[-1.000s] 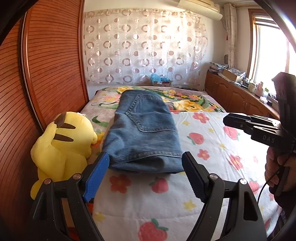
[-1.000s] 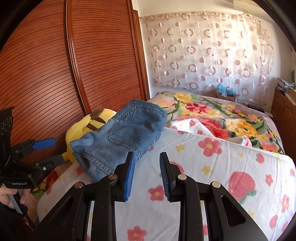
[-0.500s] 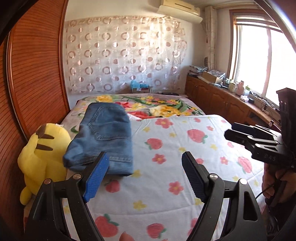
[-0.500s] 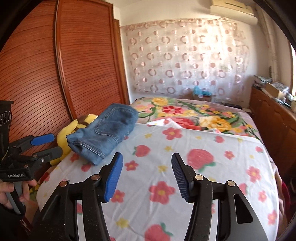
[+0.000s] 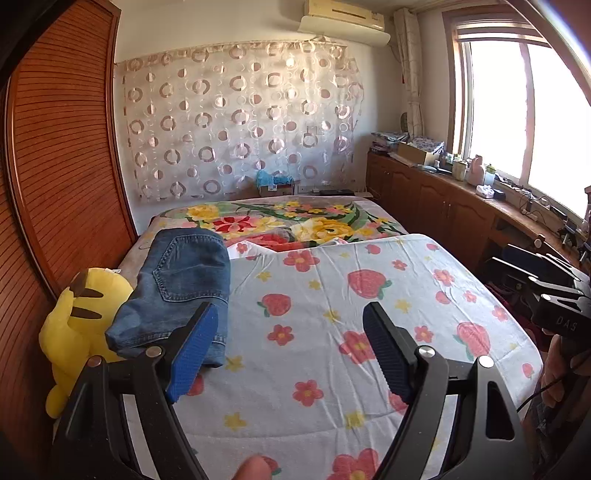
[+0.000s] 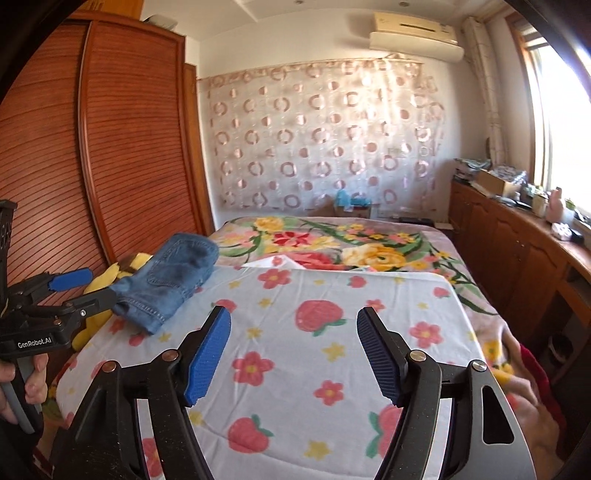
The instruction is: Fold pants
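While both tools hang over the bed, nothing sits between either pair of blue pads. Left hand-held gripper: jaws wide apart, empty, lower centre of the left wrist view, over the strawberry-and-flower sheet. Right hand-held gripper: jaws opening, already fairly wide, also empty, lower centre of the right wrist view over the same sheet.

Folded jeans lie in a compact stack at the left edge of the sheet, middle left of the left wrist frame, a back pocket facing up. In the right wrist view the jeans sit middle left, well clear of the right gripper's pads. Neither tool touches the denim; in the left wrist view the left blue pad overlaps the near hem in the picture only.

Yellow plush toy sits just beside the jeans, at the left, against the wooden slatted wardrobe. Second floral blanket covers the far part of the bed. Circle-pattern curtain on the back wall, air conditioner upper centre, window upper right, wooden cabinet with clutter below it.

Left gripper also shows at the left edge of the right wrist view, held by a hand. Right gripper shows at the right edge of the left wrist view.
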`<state>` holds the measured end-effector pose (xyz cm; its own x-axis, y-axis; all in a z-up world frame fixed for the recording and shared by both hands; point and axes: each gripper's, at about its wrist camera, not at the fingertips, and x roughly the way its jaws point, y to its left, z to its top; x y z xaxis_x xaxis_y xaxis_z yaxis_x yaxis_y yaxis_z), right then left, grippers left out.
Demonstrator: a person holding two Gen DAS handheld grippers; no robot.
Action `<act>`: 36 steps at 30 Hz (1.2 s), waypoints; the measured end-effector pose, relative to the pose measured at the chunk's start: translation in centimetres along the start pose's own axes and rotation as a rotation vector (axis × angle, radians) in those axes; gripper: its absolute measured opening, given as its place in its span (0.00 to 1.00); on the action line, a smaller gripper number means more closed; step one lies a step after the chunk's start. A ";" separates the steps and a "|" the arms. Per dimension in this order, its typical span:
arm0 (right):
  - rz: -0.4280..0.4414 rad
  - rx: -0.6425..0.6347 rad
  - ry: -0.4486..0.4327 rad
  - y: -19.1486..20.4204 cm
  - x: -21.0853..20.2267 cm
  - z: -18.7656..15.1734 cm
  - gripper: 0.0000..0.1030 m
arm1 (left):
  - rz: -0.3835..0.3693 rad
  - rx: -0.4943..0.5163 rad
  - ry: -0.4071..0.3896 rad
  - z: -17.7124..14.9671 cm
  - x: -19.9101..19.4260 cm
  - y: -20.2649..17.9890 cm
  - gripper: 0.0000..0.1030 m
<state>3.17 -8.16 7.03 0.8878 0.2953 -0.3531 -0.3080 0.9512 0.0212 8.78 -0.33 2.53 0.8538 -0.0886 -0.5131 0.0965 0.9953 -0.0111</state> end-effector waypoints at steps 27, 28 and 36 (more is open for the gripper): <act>-0.034 0.036 -0.025 0.1 -0.6 -1.1 0.71 | -0.015 0.004 -0.005 -0.1 -0.2 -0.9 0.79; -0.036 0.036 -0.026 0.1 -0.6 -1.0 0.71 | -0.014 0.001 -0.006 -0.1 -0.3 -1.0 0.79; -0.038 0.033 -0.029 0.0 -0.6 -1.1 0.71 | -0.002 -0.023 -0.018 -0.5 -0.6 0.1 0.79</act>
<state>2.31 -8.43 6.20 0.9083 0.2610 -0.3270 -0.2630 0.9640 0.0390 8.04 -0.11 2.40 0.8628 -0.0913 -0.4972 0.0868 0.9957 -0.0322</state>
